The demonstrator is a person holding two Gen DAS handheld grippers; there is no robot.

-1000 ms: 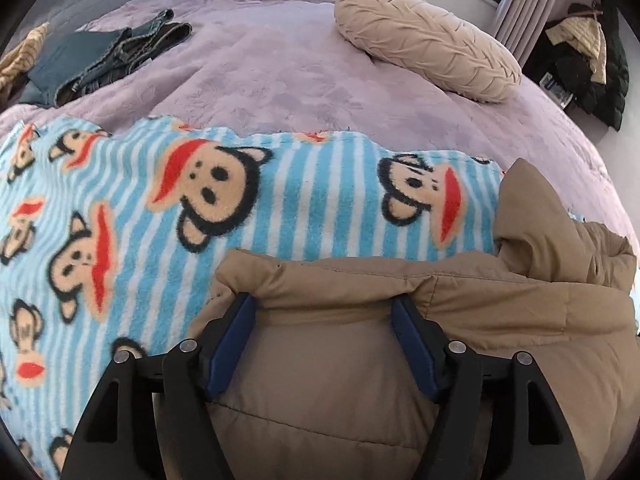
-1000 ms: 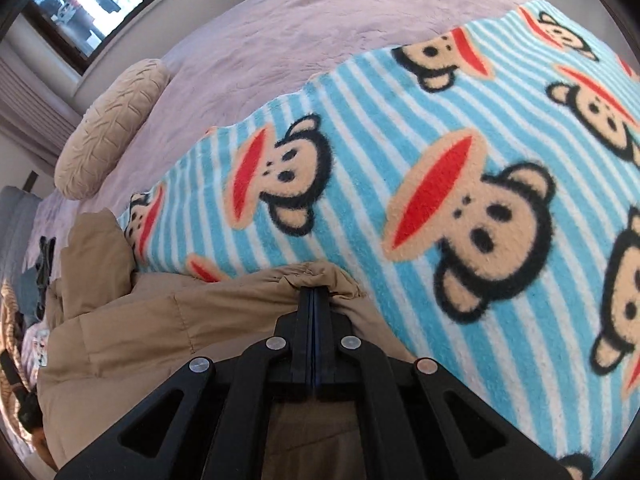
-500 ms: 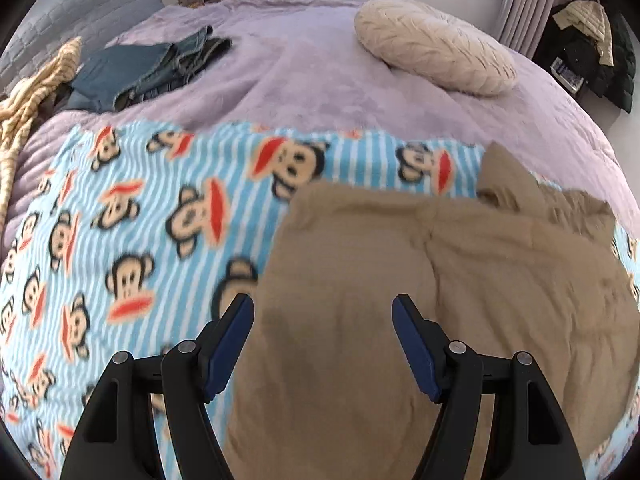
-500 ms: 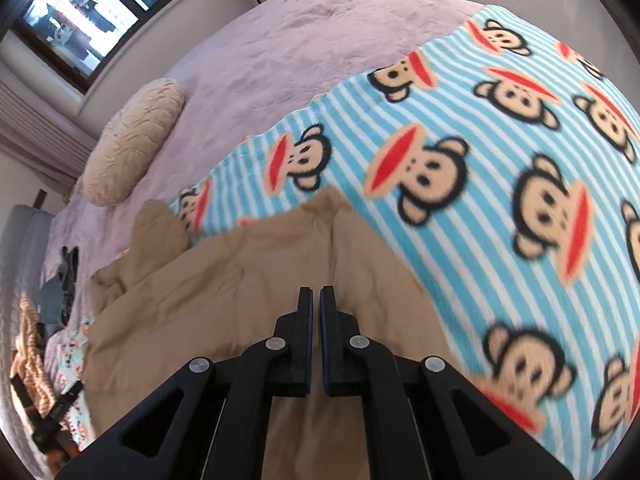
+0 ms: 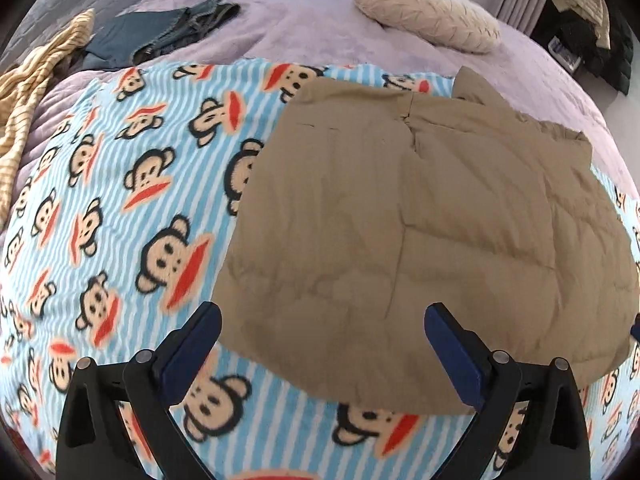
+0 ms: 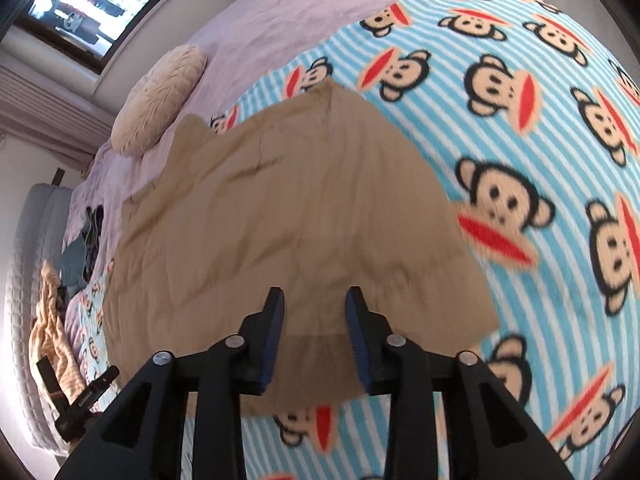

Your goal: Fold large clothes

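Your left gripper (image 5: pixel 320 356) had its jaws opening to nearly full spread, with nothing pinched between them; the tan padded jacket (image 5: pixel 420 216) lay flat below and beyond the blue pads, clear of both. Your right gripper (image 6: pixel 315 336) was opening too, its jaws only partway apart, and the jacket's near hem showed in the gap, not pressed by either pad.

From the left wrist view, the jacket filled the frame from center toward 3 o'clock, spread on the striped monkey-print blanket (image 5: pixel 120 208), with a collar or hood flap poking up at about 1 o'clock. A cream pillow (image 5: pixel 424 12) sat at 1 o'clock on the lilac bedspread (image 5: pixel 300 32), and folded jeans (image 5: pixel 160 32) lay at 11 o'clock.

You seemed to have just laid down 1 fold and let go. Next, you would likely need to take 2 fresh holds on an edge, probably the side or near hem, and fold the jacket again to a smaller bundle.
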